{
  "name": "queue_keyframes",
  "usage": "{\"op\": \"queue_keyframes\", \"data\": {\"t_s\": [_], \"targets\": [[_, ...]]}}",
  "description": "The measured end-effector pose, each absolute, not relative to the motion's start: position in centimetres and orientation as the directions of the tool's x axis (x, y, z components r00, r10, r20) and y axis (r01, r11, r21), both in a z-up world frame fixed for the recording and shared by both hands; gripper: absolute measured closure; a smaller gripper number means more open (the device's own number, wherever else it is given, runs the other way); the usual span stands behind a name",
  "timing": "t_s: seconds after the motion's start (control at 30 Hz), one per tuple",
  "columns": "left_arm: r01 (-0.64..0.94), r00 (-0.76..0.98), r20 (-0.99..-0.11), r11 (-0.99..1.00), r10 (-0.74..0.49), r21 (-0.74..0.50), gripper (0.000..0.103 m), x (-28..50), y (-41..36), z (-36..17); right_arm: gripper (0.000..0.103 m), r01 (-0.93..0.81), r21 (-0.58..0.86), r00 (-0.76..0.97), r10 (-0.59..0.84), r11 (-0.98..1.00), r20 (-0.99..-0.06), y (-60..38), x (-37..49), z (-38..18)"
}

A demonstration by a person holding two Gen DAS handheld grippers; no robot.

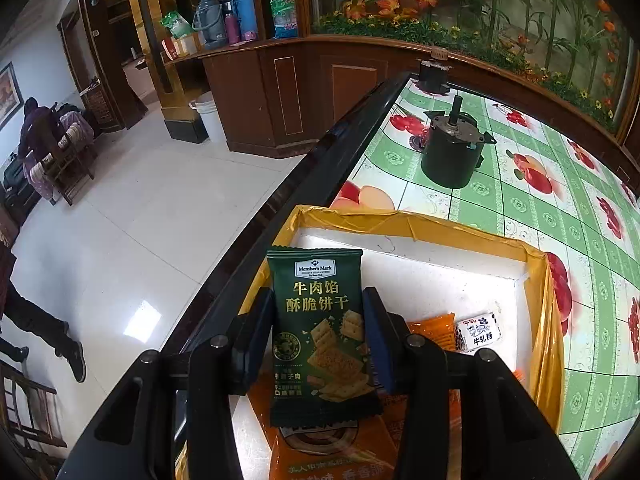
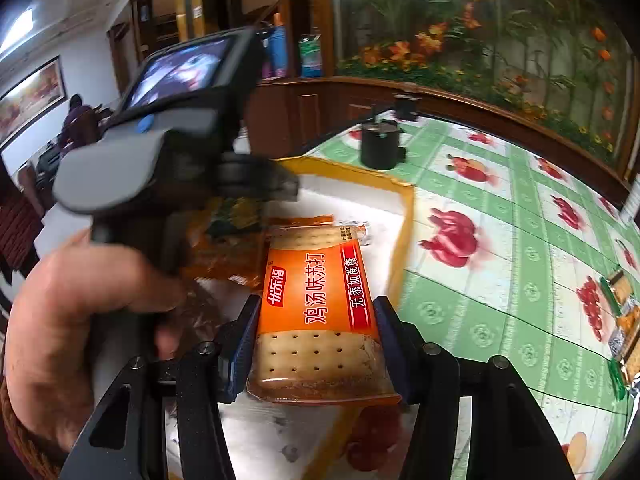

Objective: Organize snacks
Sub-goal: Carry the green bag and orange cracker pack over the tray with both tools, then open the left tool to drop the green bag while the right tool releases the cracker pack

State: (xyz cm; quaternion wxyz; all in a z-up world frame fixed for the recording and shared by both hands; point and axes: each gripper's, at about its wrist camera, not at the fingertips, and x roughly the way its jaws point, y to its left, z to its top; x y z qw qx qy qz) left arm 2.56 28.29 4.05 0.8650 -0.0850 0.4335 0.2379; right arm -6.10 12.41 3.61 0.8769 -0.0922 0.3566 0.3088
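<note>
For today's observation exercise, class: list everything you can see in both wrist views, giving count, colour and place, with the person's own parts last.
Green cracker packet: one, dark green, held over the box.
Orange cracker packet: one, orange, held above the box edge.
Box: one, white inside, yellow-taped rim, on the table.
Milk candy: one, white, in the box.
Motor: one, black, on the table.
Tablecloth: one, green-white with fruit.
Loose snacks: several, table's right edge.
Left gripper: black, shut on the green packet.
Right gripper: black, shut on the orange packet.
Left hand: grips the handle.

Black hand-held gripper, blue pads
</note>
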Motion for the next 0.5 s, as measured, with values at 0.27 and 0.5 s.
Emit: {"op": "queue_keyframes", "data": {"t_s": [0.27,0.5], "targets": [[-0.478,0.528,-0.782,0.877,0.330,0.047,0.040,2.4,27.9,4.5,0.039,-0.700,0.121,0.481,0.590,0.704,-0.649,12.2,-7.3,3.9],[-0.463,0.628,-0.722,0.885,0.292,-0.045,0.031,1.6,27.5,6.3,0.039,-0.643,0.187,0.523,0.604,0.743,-0.602,8.6,-6.2,5.8]]}}
